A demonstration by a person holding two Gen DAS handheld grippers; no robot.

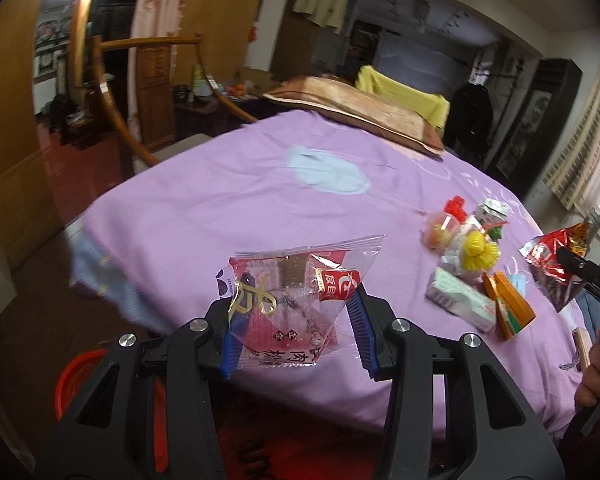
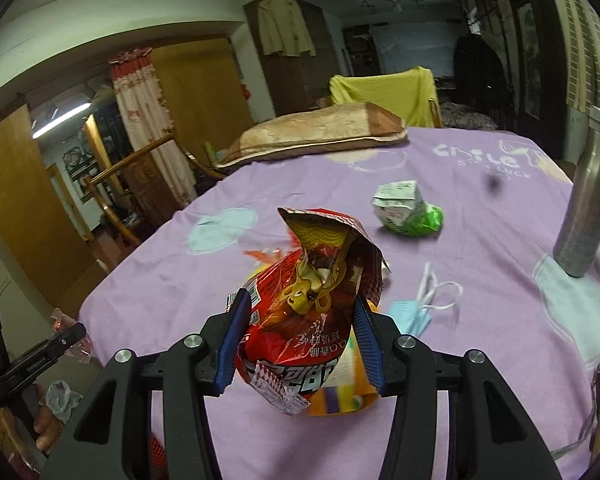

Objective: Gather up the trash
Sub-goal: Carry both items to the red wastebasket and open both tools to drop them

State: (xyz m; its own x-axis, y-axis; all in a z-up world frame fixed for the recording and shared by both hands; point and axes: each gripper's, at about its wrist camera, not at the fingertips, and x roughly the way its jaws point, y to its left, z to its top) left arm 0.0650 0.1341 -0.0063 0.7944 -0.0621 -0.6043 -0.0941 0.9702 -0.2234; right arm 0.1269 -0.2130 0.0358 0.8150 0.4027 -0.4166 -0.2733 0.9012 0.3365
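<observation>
Left gripper (image 1: 296, 320) pinches a clear red-printed wrapper (image 1: 296, 304), crumpled flat, long axis running across the jaws. Right gripper (image 2: 300, 336) pinches a red crinkled noodle bag (image 2: 312, 312), long axis upright, torn mouth rising beyond the tips above the purple sheet (image 2: 148, 280).

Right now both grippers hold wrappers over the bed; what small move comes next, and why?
Probably swing the left gripper down toward the red bin at its lower left and release the clear snack wrapper. The right gripper already grips the red chip bag, so it can follow.
</observation>
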